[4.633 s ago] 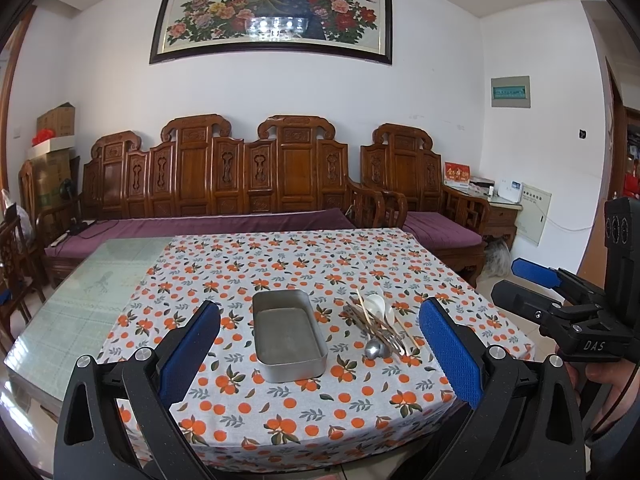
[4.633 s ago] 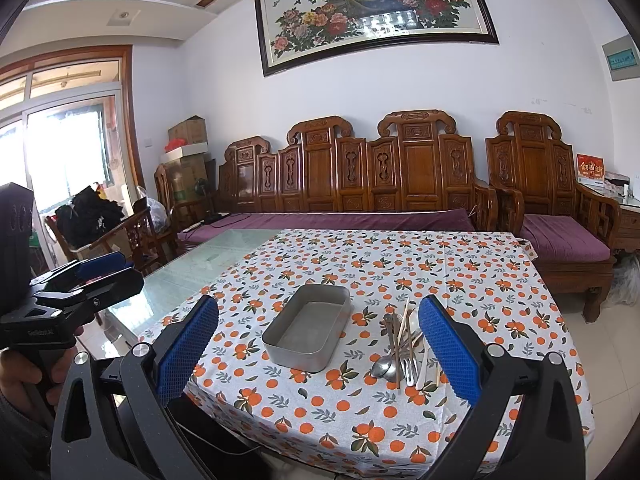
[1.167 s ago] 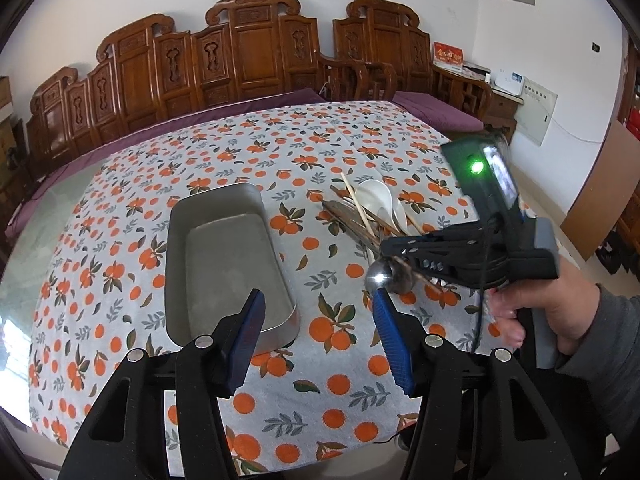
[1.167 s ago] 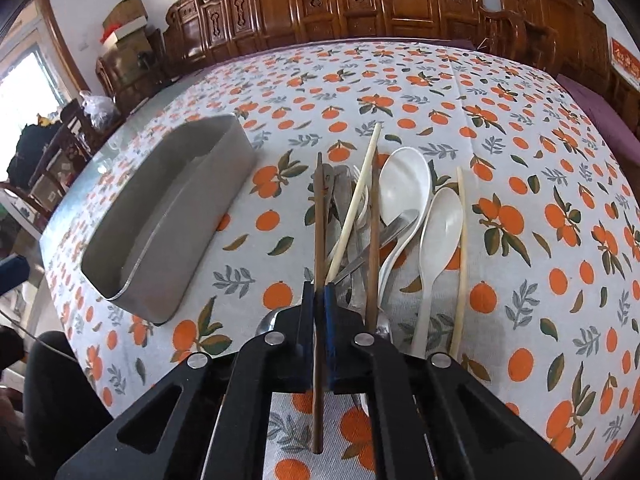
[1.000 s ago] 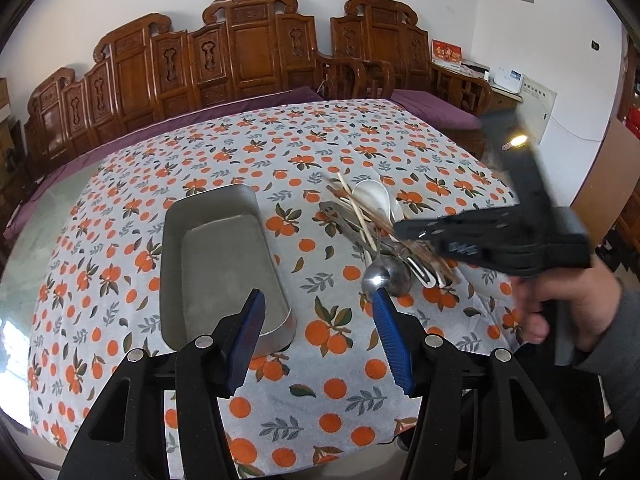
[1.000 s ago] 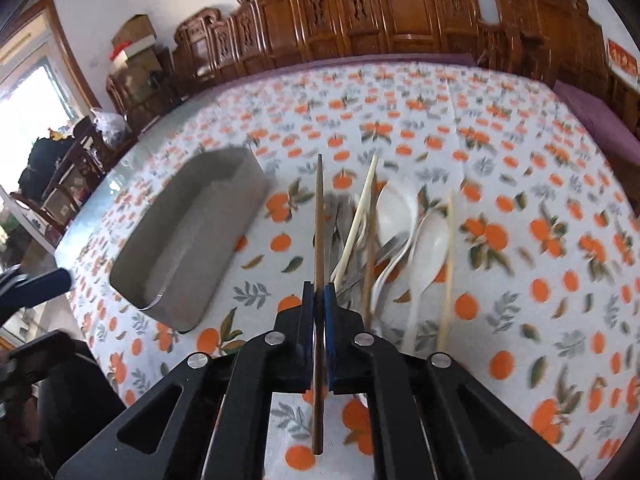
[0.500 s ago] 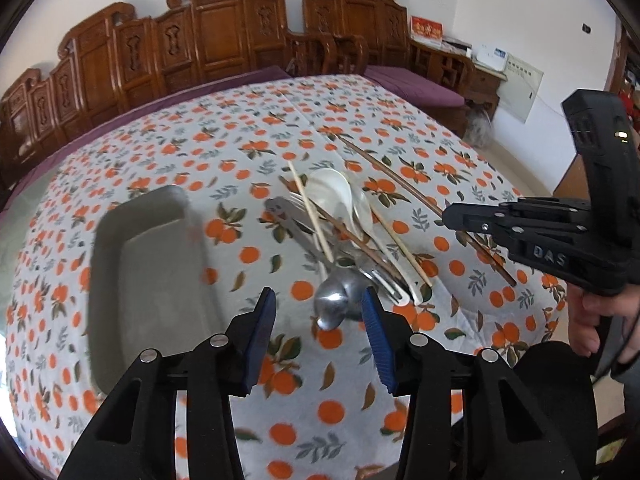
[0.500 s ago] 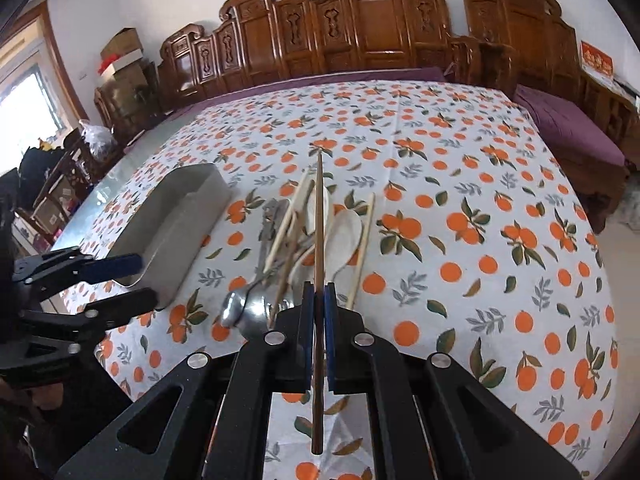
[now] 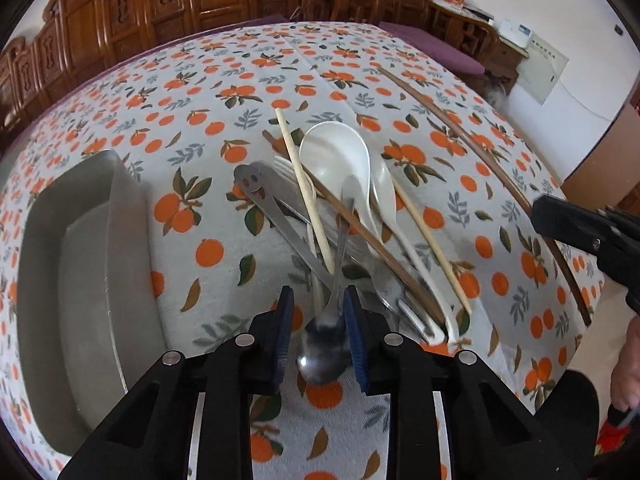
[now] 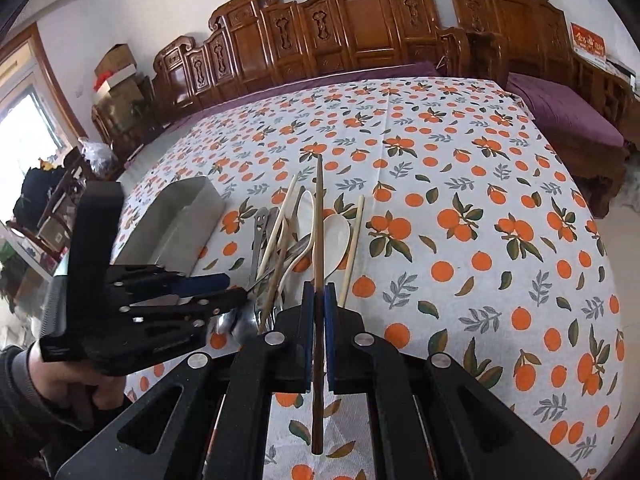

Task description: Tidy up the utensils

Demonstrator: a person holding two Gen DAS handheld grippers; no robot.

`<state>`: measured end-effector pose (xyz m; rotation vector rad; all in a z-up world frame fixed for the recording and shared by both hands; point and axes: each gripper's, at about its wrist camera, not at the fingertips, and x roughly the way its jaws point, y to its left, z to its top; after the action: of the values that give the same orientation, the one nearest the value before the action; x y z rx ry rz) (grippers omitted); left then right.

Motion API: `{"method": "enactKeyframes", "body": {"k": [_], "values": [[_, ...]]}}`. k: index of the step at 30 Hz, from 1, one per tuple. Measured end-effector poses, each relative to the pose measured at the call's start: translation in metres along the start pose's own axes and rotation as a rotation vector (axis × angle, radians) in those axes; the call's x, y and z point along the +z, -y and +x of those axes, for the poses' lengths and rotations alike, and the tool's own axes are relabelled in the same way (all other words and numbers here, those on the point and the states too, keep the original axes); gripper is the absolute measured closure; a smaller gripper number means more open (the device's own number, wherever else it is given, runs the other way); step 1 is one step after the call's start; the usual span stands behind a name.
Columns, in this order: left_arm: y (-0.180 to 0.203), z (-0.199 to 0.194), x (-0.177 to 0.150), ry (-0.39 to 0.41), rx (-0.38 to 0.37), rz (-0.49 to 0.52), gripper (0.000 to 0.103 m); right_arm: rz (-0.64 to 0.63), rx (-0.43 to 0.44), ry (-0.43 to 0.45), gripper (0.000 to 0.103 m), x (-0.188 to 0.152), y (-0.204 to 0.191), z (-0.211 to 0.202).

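Observation:
A pile of utensils lies on the orange-print tablecloth: white spoons (image 9: 336, 156), pale and dark chopsticks, a fork and a steel spoon (image 9: 324, 344). My left gripper (image 9: 318, 308) is low over the pile's near end. Its jaws are closing with the steel spoon's bowl between the blue pads, a slim gap still on the left side. My right gripper (image 10: 319, 292) is shut on a dark brown chopstick (image 10: 319, 220), held above the cloth just right of the pile. A metal tray (image 9: 80, 240) stands empty to the left.
The table's near edge runs just under both grippers. Carved wooden benches (image 10: 344, 40) with purple cushions line the far side. Bare cloth (image 10: 500, 208) spreads to the right of the pile. A hand (image 10: 60, 376) holds the left gripper at the left edge.
My left gripper has dropped and moved right from beside the tray onto the pile, its jaws narrowing around the steel spoon. The right gripper has carried the dark chopstick off the pile.

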<state>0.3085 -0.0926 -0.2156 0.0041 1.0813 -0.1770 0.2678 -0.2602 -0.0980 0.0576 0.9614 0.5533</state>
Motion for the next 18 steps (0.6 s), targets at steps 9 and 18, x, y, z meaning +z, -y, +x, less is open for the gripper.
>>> {"method": "enactKeyframes", "body": {"k": [9, 18], "values": [[0.005, 0.007, 0.014, -0.044, 0.012, -0.002, 0.094, 0.013, 0.008, 0.006, 0.097, 0.002, 0.002, -0.003], [0.000, 0.002, 0.006, -0.079, 0.034, 0.020, 0.100, -0.001, 0.014, 0.013, 0.097, 0.004, -0.004, -0.006]]}}
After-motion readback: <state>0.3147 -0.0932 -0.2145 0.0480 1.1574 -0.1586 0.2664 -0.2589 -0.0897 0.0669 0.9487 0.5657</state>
